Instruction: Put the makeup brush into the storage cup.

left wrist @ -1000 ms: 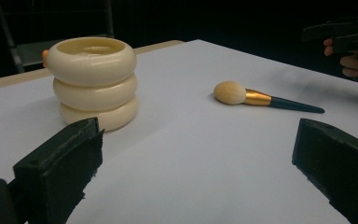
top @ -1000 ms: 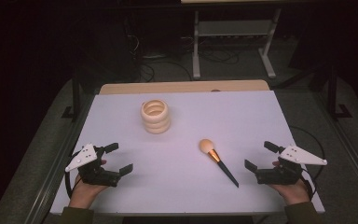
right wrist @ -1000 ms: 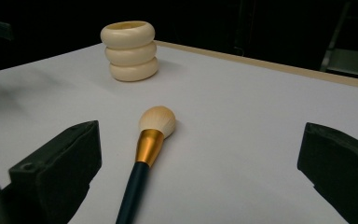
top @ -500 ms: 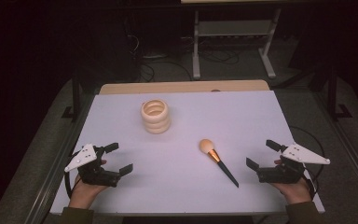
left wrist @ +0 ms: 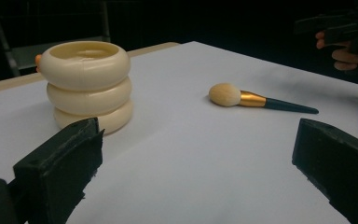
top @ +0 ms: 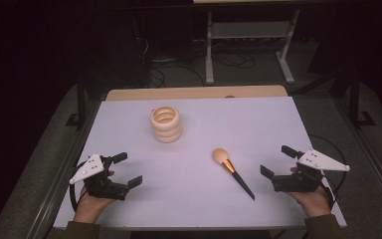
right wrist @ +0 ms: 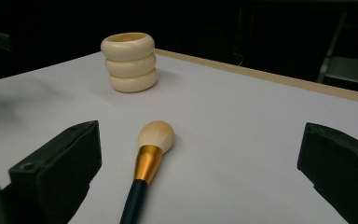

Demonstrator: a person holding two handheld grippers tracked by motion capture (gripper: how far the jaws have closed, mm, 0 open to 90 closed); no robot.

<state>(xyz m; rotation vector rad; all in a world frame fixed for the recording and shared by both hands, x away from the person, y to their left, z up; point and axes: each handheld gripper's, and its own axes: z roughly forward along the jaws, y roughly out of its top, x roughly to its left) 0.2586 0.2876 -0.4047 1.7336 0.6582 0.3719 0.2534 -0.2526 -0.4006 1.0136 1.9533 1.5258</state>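
Observation:
A cream holder shaped like three stacked rings [top: 166, 124] [left wrist: 87, 84] [right wrist: 128, 61] stands upright on the white table [top: 199, 119], left of centre. A makeup brush [top: 232, 172] [left wrist: 256, 99] [right wrist: 149, 161] with a pale head, gold ferrule and dark handle lies flat right of centre, its head toward the holder. My left gripper [top: 127, 170] [left wrist: 196, 182] hovers open near the front left edge, holding nothing. My right gripper [top: 278, 162] [right wrist: 200, 172] is open at the front right, just right of the brush handle, with nothing between its jaws.
A wooden strip [top: 194, 93] runs along the table's far edge. Beyond it stand a metal shelf frame [top: 248, 40] and cables on the dark floor. Dark rails flank both table sides. Bare tabletop lies between the grippers.
The right gripper has drifted slightly to the right. The left gripper, the brush and the holder have not moved.

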